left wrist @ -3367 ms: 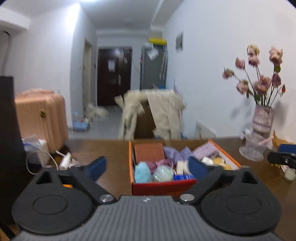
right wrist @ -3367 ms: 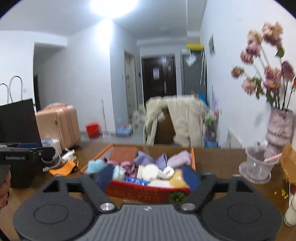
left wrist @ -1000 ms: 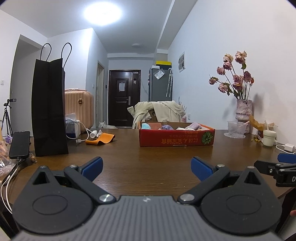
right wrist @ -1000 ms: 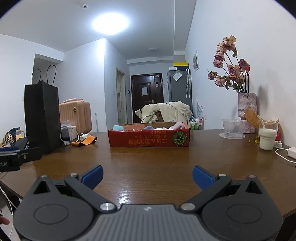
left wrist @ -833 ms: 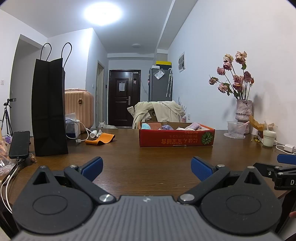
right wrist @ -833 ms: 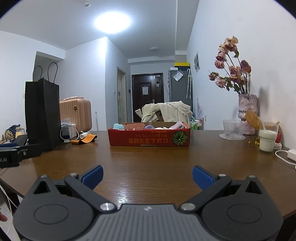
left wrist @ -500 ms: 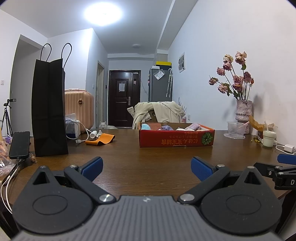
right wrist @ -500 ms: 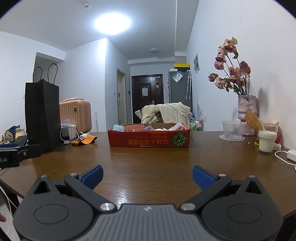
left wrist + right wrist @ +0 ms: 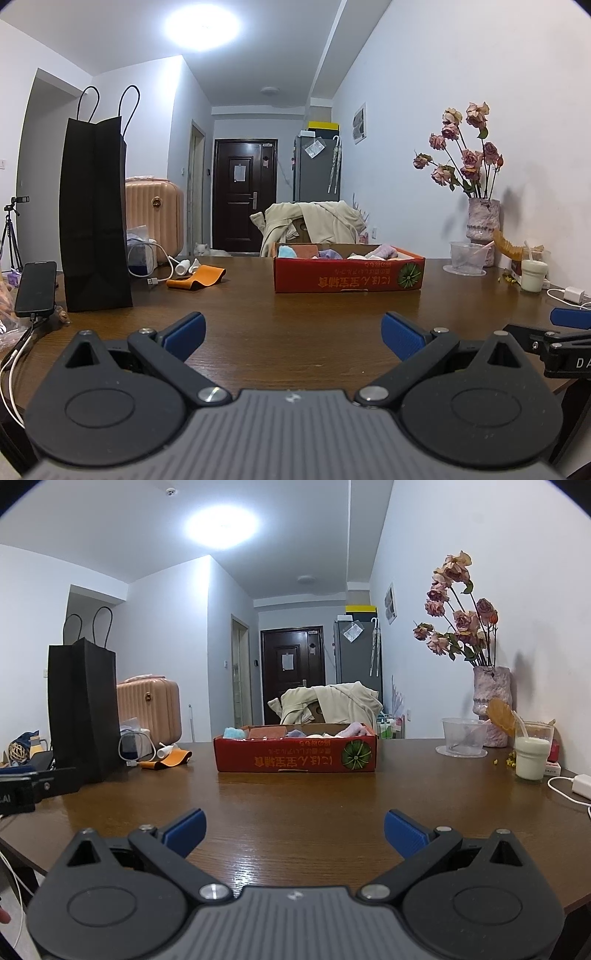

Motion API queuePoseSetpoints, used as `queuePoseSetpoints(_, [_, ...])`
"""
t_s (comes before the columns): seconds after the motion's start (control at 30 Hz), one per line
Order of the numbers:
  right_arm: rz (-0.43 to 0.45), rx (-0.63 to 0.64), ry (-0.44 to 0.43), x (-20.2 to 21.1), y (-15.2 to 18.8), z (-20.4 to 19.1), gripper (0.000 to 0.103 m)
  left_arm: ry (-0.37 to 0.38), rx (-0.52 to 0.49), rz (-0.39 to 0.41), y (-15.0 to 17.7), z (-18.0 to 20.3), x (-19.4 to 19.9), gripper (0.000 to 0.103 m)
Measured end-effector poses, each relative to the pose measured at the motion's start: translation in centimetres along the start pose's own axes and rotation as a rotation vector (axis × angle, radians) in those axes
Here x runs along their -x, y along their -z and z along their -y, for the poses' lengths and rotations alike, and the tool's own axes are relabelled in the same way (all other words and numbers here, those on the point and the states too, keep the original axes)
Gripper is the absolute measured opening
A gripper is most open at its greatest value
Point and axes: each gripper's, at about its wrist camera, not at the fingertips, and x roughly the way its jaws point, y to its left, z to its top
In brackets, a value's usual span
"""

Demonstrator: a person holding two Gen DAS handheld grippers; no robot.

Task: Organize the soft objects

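Blue ribbed pads tip the black fingers of the left gripper (image 9: 291, 334), whose jaws are spread wide with nothing between them, low over the near edge of a dark, glossy wood-grain table (image 9: 258, 317). The right gripper (image 9: 293, 827), built alike, is equally wide apart and empty. Well beyond both, mid-table, stands a shallow red cardboard box (image 9: 349, 282); along its front runs a row of yellow characters, printed upside down, beside a green pumpkin-like emblem. Soft objects (image 9: 334, 253) in pale blue, lilac and cream fill it, along with a rust-brown block. Left of it lie a curled orange strap (image 9: 197, 277) and a tall matte black paper bag (image 9: 94, 214). At the far right stand a rough pink vase (image 9: 493, 705) and a milky drink cup (image 9: 532, 757).
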Motion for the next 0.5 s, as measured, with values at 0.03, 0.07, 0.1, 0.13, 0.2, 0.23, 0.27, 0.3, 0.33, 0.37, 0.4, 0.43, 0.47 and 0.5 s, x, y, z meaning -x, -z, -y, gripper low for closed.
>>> queuePoseSetpoints(0.03, [0.002, 0.001, 0.001, 0.01, -0.06, 0.01, 0.103, 0.0, -0.002, 0.004, -0.01, 0.04, 0.03, 0.103])
queuePoseSetpoints(0.07, [0.004, 0.003, 0.001, 0.01, -0.09, 0.01, 0.103, 0.001, -0.003, 0.006, -0.02, 0.06, 0.04, 0.103])
queuePoseSetpoints(0.1, [0.004, 0.003, 0.0, 0.01, -0.08, 0.01, 0.103, 0.0, -0.002, 0.007, -0.02, 0.09, 0.09, 0.103])
queuePoseSetpoints(0.13, [0.003, 0.003, 0.0, 0.01, -0.08, 0.04, 0.103, -0.001, 0.0, 0.007, -0.03, 0.12, 0.11, 0.103])
queuePoseSetpoints(0.2, [0.003, 0.002, 0.0, 0.01, -0.07, 0.03, 0.103, 0.0, 0.0, 0.004, 0.02, 0.11, 0.12, 0.103])
queuePoseSetpoints(0.23, [0.004, 0.002, 0.001, 0.01, -0.06, 0.03, 0.103, 0.004, -0.001, 0.001, 0.05, 0.09, 0.12, 0.103])
queuePoseSetpoints(0.27, [0.005, 0.002, 0.003, 0.0, -0.06, 0.02, 0.103, 0.005, -0.002, 0.001, 0.08, 0.13, 0.16, 0.103])
queuePoseSetpoints(0.3, [0.006, 0.002, 0.005, 0.0, -0.05, 0.01, 0.103, 0.003, 0.0, 0.005, 0.07, 0.12, 0.19, 0.103])
queuePoseSetpoints(0.33, [0.006, 0.003, 0.007, 0.0, -0.05, -0.01, 0.103, 0.0, 0.001, 0.01, 0.06, 0.14, 0.27, 0.103])
queuePoseSetpoints(0.37, [0.006, 0.003, 0.007, 0.01, -0.04, -0.02, 0.103, -0.002, 0.0, 0.013, 0.05, 0.16, 0.29, 0.103])
queuePoseSetpoints(0.4, [0.006, 0.003, 0.006, 0.01, -0.05, 0.0, 0.103, -0.003, -0.001, 0.014, 0.0, 0.15, 0.26, 0.103])
queuePoseSetpoints(0.43, [0.007, 0.003, 0.006, 0.01, -0.05, -0.01, 0.103, -0.002, -0.001, 0.014, 0.01, 0.14, 0.27, 0.103])
queuePoseSetpoints(0.47, [0.007, 0.004, 0.006, 0.0, -0.05, -0.03, 0.103, -0.001, -0.001, 0.014, 0.01, 0.15, 0.27, 0.103])
queuePoseSetpoints(0.5, [0.008, 0.004, 0.007, 0.01, -0.06, -0.04, 0.103, 0.0, -0.002, 0.014, -0.01, 0.18, 0.28, 0.103])
